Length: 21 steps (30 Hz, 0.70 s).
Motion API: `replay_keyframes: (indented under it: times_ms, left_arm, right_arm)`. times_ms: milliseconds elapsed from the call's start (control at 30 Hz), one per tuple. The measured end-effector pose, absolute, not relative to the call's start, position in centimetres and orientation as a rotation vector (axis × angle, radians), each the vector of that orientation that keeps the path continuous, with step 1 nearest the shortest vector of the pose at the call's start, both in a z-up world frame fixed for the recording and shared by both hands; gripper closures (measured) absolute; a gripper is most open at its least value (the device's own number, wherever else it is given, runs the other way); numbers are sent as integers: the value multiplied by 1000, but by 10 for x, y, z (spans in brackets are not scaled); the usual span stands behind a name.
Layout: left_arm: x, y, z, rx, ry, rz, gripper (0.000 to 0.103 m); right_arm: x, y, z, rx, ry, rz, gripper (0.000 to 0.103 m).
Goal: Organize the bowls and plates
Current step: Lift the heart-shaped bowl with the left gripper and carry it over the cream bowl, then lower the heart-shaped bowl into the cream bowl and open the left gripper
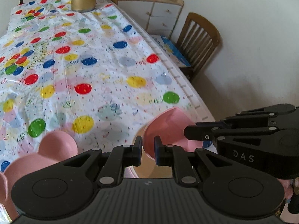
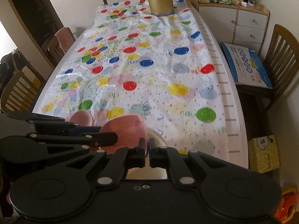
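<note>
Left wrist view first: your left gripper (image 1: pixel 147 150) has its pads pinched on the rim of a pink bowl (image 1: pixel 168 125), and the bowl rides tilted, its hollow turned up and away, just above the near end of the balloon-print tablecloth (image 1: pixel 104 69). Your right gripper (image 1: pixel 188 130) reaches in from the right, and its fingers cross the bowl's far edge; whether they touch it, you can't tell from this side. Under the bowl sits a pale plate (image 1: pixel 139 130), mostly hidden. Further left of the bowl, two more pink pieces (image 1: pixel 59 145) lie on the cloth, close together, blurred at the edge of view.

Over to the right wrist view: your right gripper (image 2: pixel 147 150) is pressed fully together with a thin sliver of the pink bowl's (image 2: pixel 125 128) rim caught between the pads. Your left gripper (image 2: pixel 104 139) comes in from the left onto that same bowl. Just right of the bowl, a cream plate (image 2: pixel 157 136) peeks out. A gold kettle (image 2: pixel 160 0) stands far beyond the bowl, at the cloth's far end.
</note>
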<state>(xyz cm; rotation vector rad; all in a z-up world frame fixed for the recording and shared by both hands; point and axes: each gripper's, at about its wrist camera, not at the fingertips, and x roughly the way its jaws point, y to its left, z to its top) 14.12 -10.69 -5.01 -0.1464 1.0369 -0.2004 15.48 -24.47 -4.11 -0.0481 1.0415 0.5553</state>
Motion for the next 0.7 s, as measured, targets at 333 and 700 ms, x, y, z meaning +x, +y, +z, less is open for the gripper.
replay_keyframes:
  times_ms: [333,700]
  left_arm:
    - [133,-122,-68,-66,1096,-220,90]
    - [146,-125,-84,-25,1128,-236,90]
  right_arm:
    - [140,-247,-63,-71,1093,535,101]
    - [143,-247,-76,-72,1109,528,101]
